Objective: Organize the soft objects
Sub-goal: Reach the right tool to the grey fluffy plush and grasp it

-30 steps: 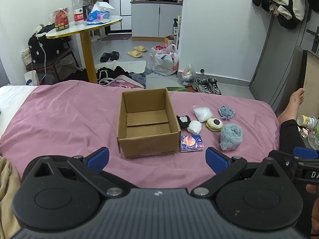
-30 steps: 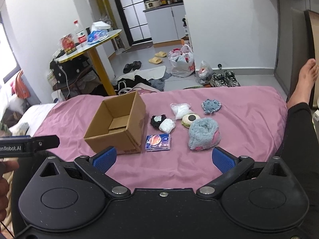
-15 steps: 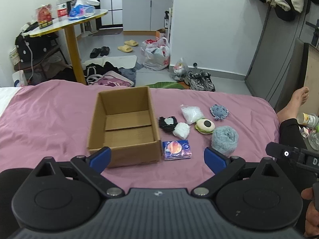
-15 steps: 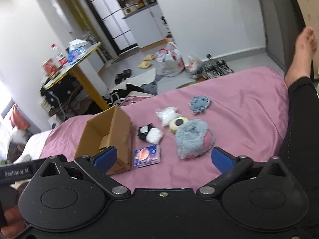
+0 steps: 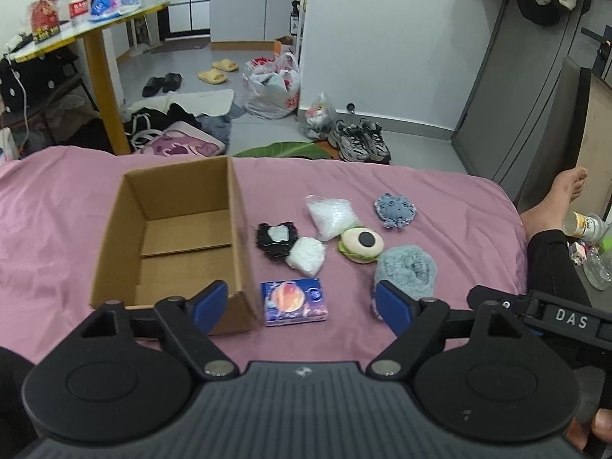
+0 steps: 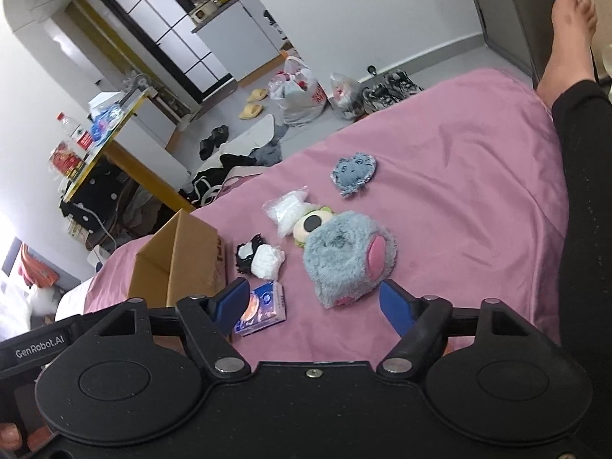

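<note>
An open cardboard box (image 5: 179, 241) (image 6: 179, 264) stands empty on the pink bedspread (image 5: 57, 210). To its right lie a blue tissue pack (image 5: 293, 301) (image 6: 263, 308), a black-and-white plush (image 5: 276, 239), a white puff (image 5: 306, 255), a clear bag of white filling (image 5: 332, 212), a burger-like eye toy (image 5: 361, 245), a small grey-blue plush (image 5: 394, 210) (image 6: 354, 168) and a big fluffy grey-blue plush (image 5: 407, 271) (image 6: 346, 256). My left gripper (image 5: 302, 306) is open above the tissue pack. My right gripper (image 6: 315, 306) is open just in front of the fluffy plush.
A person's black-clad leg and bare foot (image 6: 573, 11) rest along the bed's right edge. Beyond the bed are a yellow table (image 5: 95, 26), shoes (image 5: 359, 141), bags and clothes on the floor. The right gripper's body (image 5: 554, 317) shows at the left view's right side.
Both grippers have moved closer to the objects. The right view has tilted and now points at the fluffy plush. Nothing on the bed has moved.
</note>
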Tool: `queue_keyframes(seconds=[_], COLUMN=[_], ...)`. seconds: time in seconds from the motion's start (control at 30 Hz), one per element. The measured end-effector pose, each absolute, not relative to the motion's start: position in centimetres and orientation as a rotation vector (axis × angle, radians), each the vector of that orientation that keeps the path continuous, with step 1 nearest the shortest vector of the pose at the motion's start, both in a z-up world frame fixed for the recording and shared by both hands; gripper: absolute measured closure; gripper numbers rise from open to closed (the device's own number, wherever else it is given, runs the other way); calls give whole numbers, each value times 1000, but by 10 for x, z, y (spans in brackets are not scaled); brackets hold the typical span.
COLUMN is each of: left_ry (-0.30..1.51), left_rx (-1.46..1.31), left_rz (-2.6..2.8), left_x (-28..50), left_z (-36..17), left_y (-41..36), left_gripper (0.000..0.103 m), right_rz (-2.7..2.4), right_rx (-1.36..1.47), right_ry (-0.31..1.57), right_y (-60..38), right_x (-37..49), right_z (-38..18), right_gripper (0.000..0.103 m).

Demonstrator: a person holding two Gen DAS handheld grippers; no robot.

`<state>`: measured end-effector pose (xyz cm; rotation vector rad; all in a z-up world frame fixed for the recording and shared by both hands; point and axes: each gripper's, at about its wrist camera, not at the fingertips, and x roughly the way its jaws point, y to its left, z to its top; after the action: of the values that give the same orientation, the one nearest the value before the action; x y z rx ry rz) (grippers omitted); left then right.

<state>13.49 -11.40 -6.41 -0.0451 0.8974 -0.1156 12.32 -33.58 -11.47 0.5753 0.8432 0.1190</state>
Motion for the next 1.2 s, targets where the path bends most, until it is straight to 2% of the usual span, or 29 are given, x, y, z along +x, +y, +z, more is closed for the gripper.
queue_keyframes(seconds=[0.5,0.8,1.1,1.2], left_ry=[966,1049,1097,1143], left_rx=[-131,-226,-302,-342], left_rz=[-193,-197,-163,-137], left_x=[189,216,235,241], left_z=[-110,-140,-165,-179], left_y=[-160,-178,-186,-188], left_gripper=[54,62,63,75], right_rz=[19,15,13,8], right_rx=[694,719,791,815], right_ry=[900,968,1012,1033], right_y=[-358,-363,-365,-366], right_x=[172,202,209,212], right_z=[-151,-168,-192,-200], right_gripper=[64,67,70,70])
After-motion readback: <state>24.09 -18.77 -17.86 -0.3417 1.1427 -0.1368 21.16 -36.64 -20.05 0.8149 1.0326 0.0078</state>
